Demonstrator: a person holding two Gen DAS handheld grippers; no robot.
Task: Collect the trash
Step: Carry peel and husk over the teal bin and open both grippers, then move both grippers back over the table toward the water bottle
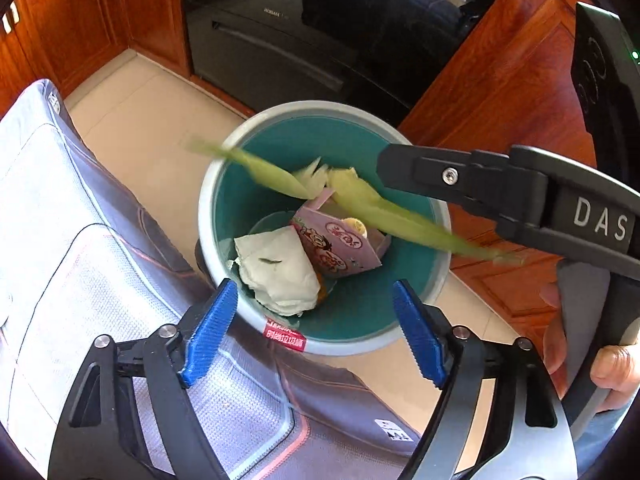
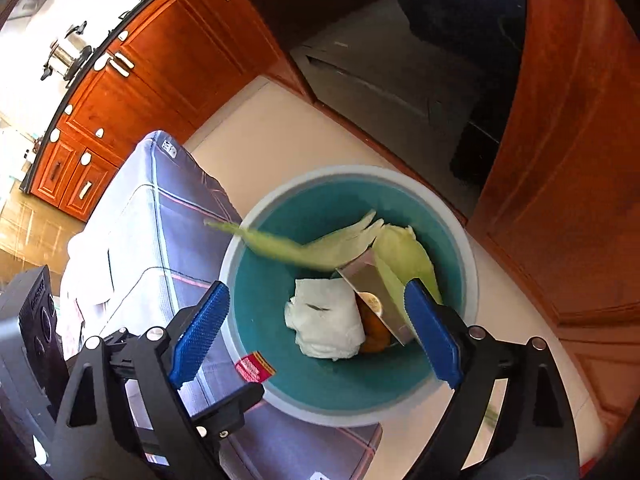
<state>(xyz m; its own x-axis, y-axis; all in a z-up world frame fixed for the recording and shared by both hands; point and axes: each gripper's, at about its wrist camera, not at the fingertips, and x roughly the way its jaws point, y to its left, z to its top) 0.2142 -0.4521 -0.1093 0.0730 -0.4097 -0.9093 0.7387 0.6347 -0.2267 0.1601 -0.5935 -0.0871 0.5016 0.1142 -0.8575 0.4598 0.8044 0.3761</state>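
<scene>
Around me the kitchen is lined with reddish-brown wooden cabinets [image 2: 168,64] fitted with pale handles, and a dark countertop edge runs above them. A steel pot [image 2: 68,56] sits up on that counter in bright light. The floor [image 1: 132,120] under me is pale cream tile, sunlit in patches. A black glass-fronted appliance [image 1: 280,52] is set into the cabinetry ahead. Beside me stands a cushioned seat [image 1: 80,240] covered in grey-blue fabric with thin pink lines.
</scene>
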